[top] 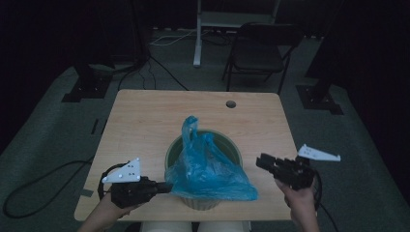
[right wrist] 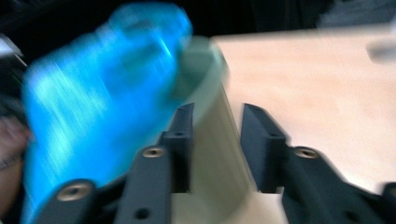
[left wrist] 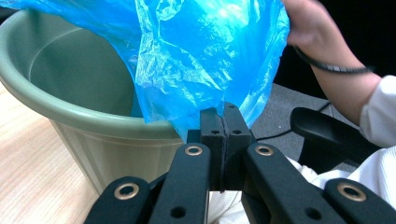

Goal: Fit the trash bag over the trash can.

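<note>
at the near edge of the worktop (top: pixel 140 121), my left tongs (top: pixel 162 187) are pressed together on a fold of the blue plastic bag (top: pixel 205 169), pinching its hem just outside the near-left rim of the green bin (top: pixel 227 145); the left gripper view shows the film caught between the closed jaws. the bag lies half in the bin and half draped over its front lip, one handle loop standing up at the back. the bin sits at the middle of the worktop, close to my edge. to the right, my right tongs (top: pixel 262 162) are spread with nothing between them, apart from the bag and pointing at the bin's side. the risks, as i judge them: with only one corner held, a pull to the left could drag the bag out of the bin rather than open it over the rim; thin film could tear at the pinch; and a light bin so near the edge may tip or slide toward me.
</note>
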The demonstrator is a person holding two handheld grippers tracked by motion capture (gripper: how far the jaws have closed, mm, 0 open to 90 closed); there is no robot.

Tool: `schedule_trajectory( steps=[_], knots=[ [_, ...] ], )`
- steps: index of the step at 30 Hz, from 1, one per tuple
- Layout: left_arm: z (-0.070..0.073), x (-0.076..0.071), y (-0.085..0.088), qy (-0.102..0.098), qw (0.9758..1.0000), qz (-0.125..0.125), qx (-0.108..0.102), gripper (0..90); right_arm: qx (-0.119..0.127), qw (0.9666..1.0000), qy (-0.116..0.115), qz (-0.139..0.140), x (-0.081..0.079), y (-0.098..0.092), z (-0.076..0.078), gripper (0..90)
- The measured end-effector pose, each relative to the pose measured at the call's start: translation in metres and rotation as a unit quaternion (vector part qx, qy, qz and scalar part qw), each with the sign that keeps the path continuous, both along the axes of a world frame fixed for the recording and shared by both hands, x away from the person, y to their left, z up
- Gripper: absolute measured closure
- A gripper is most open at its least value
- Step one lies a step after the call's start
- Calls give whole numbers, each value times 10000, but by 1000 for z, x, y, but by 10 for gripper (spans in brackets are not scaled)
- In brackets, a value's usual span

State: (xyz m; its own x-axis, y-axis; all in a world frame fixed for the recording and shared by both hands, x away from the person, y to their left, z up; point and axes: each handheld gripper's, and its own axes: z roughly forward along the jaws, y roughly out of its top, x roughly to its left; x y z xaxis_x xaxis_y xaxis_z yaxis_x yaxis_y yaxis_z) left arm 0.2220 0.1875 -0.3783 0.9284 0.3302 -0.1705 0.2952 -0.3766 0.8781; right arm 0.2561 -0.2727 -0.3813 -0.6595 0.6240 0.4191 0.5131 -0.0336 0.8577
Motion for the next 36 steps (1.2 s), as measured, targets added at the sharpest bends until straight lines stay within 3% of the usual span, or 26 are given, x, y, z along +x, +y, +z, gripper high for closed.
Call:
schedule_trajectory(
  steps=[1, 3, 4, 5, 6, 7, 8, 10, 13, 15, 17, 18, 19, 20, 21, 23, 24, 26, 28, 30, 33, 34, 36],
  knots=[
    [0, 1, 0, 33, 10000, 2, -24, 900, 105, 9995, -153, 253, 13, 15, 22, 546],
    [0, 1, 1, 36, 10000, -12, -45, 900, 163, 9989, -201, 393, 18, 24, 31, 532],
    [1, 1, 1, 50, 10000, 11, -67, 900, 283, 9963, -183, 787, 26, 44, 44, 494],
    [1, 1, 2, 39, 10000, 8, -67, 900, 323, 9950, -137, 939, 28, 54, 48, 494],
    [1, 1, 2, 31, 10000, 5, -87, 900, 323, 9950, -137, 939, 28, 54, 48, 494],
    [2, 1, 3, 15, 10000, -8, -72, 900, 280, 9913, -78, 1286, 29, 73, 52, 466],
    [2, 1, 3, 15, 10000, -8, -72, 900, 280, 9913, -78, 1286, 29, 73, 52, 466],
    [2, 1, 3, 28, 10000, -11, -86, 900, 159, 9854, 44, 1693, 25, 92, 52, 457],
    [2, 1, 2, 15, 10000, -25, -68, 900, -11, 9838, 105, 1789, 22, 100, 50, 462],
    [2, 1, 2, 28, 10000, -21, -71, 900, -280, 9811, 96, 1911, 20, 105, 48, 555],
    [2, 0, 2, 20, 10000, -39, -64, 900, -306, 9787, 67, 2030, 15, 104, 46, 742],
    [3, -1, 2, 21, 10000, -29, -72, 900, -245, 9777, -64, 2085, 6, 100, 47, 851],
    [3, -1, 2, 14, 10000, -33, -70, 900, -245, 9777, -64, 2085, 6, 100, 47, 851],
    [3, -2, 1, 5, 10000, -44, -66, 900, -138, 9769, -222, 2120, -7, 94, 48, 900],
    [3, -2, 1, 0, 10000, -49, -59, 900, -138, 9769, -222, 2120, -7, 94, 48, 900],
    [3, -3, 1, 5, 10000, -60, -57, 900, -29, 9754, -357, 2176, -23, 90, 46, 900],
    [3, -4, 0, 4, 10000, -68, -54, 900, 27, 9741, -505, 2204, -40, 87, 42, 900],
    [3, -4, 0, -2, 10000, -73, -51, 900, 67, 9740, -509, 2205, -48, 86, 37, 900],
    [2, -5, 1, -5, 9999, -75, -71, 900, 7, 9778, -479, 2040, -68, 83, 17, 900],
    [1, -7, 0, -17, 9999, -101, -75, 900, 139, 9774, -219, 2098, -74, 82, -4, 900],
    [-2, -8, -2, -15, 9999, -103, -14, 900, 110, 9800, 160, 1982, -76, 84, -38, 900],
    [-2, -8, -2, -15, 9999, -103, -14, 900, 110, 9800, 160, 1982, -76, 84, -38, 900],
    [-5, -9, -3, 12, 10000, -98, 11, 900, 150, 9812, 452, 1869, -74, 84, -59, 900]
  ],
)
